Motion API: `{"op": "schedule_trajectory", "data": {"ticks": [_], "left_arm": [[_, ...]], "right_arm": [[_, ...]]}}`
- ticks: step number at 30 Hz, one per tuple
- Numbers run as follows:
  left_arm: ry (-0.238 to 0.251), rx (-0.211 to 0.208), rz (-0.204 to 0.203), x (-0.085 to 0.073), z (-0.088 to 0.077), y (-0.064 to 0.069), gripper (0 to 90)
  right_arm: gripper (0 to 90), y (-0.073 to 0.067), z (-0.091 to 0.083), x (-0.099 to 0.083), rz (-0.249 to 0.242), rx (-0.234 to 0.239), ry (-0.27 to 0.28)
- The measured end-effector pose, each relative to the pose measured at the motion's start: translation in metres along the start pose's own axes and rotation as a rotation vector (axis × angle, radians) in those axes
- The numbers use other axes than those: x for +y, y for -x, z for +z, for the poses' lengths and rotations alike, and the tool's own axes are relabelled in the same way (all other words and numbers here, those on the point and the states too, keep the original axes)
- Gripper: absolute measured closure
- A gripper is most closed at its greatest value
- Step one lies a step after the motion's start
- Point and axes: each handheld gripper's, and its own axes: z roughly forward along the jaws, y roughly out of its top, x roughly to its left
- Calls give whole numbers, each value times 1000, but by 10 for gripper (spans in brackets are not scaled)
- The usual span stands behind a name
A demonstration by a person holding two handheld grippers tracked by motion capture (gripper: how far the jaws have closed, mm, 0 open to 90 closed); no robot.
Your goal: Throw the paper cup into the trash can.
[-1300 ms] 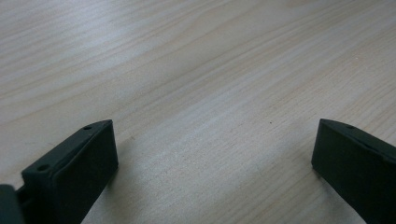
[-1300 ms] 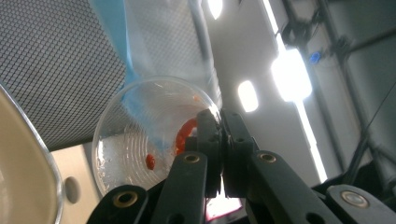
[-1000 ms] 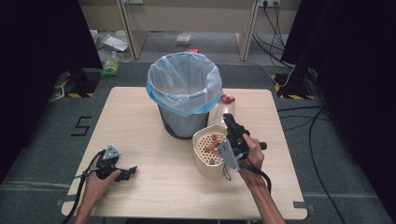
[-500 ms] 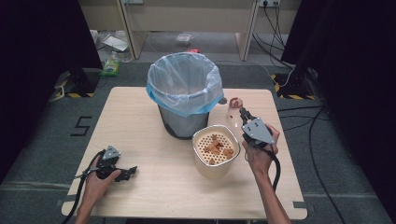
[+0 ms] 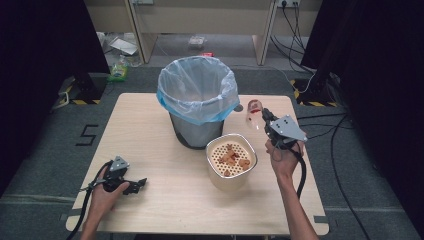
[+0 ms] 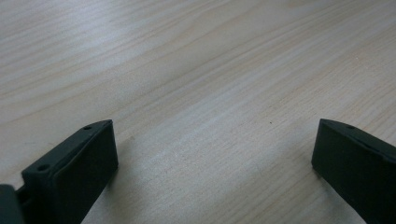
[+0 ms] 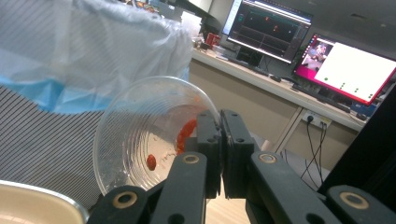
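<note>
In the right tool (image 7: 220,140), a clear red-smeared cup (image 7: 144,135), pinched at its rim; left tool (image 6: 210,163) gapes.

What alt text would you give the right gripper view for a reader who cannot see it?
The right claw is shut on the rim of a clear plastic cup smeared with red residue, held tilted beside a striped bin lined with a pale blue bag. A cream container's rim shows at bottom left, with lit monitors on a desk behind.

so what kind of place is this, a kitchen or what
More likely a lab or office recording setup than a kitchen: lit monitors on a desk behind, cables across the floor, hazard tape beside the table.
</note>
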Motion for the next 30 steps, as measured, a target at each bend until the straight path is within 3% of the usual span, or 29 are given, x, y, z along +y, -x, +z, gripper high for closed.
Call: {"op": "schedule_trajectory", "data": {"ticks": [8, 16, 22, 30], "left_arm": [[-2, 0, 0, 0, 0, 0, 0], [-1, 0, 0, 0, 0, 0, 0], [-1, 0, 0, 0, 0, 0, 0], [0, 0, 0, 0, 0, 0, 0]], "right_arm": [[878, 22, 5, 21, 27, 2, 10], [878, 40, 10, 58, 41, 6, 30], [877, 43, 17, 92, 26, 16, 48], [877, 34, 27, 120, 26, 53, 82]]}}
